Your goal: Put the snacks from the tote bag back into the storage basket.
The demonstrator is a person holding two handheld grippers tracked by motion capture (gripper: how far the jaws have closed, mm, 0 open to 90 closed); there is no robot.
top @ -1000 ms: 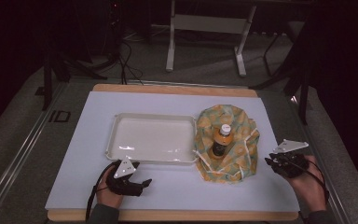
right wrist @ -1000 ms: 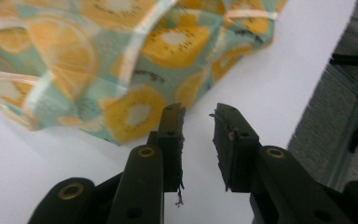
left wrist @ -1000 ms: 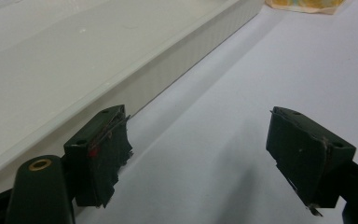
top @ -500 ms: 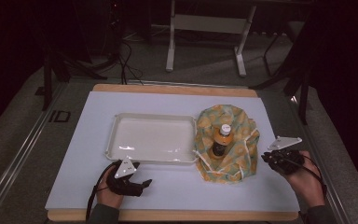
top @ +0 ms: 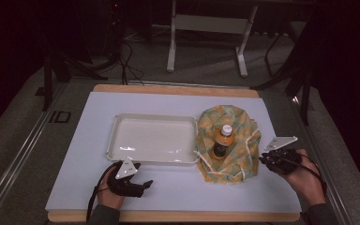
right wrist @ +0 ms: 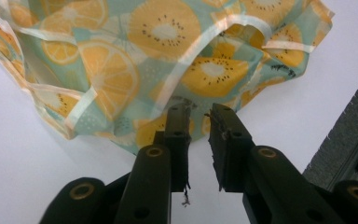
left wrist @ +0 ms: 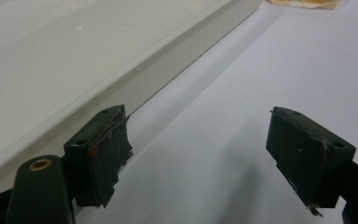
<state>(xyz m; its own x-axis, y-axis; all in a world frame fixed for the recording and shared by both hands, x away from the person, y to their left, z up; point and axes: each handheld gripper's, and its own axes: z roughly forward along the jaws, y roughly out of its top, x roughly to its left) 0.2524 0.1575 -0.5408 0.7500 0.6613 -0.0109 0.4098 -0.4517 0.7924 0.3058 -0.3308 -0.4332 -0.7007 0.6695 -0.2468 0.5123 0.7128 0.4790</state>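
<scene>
The right gripper (right wrist: pixel 197 112), jaws narrowly apart and just opening, should pinch the cloth (top: pixel 241 126) edge at bottle's (top: pixel 222 139) four o'clock (left gripper (left wrist: pixel 198 154) idles open).

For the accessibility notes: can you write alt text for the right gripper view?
Two black jaws of the right gripper, a narrow gap between them, reach the edge of a fruit-print cloth with pale ribbon ties, lying crumpled on the white table.
</scene>
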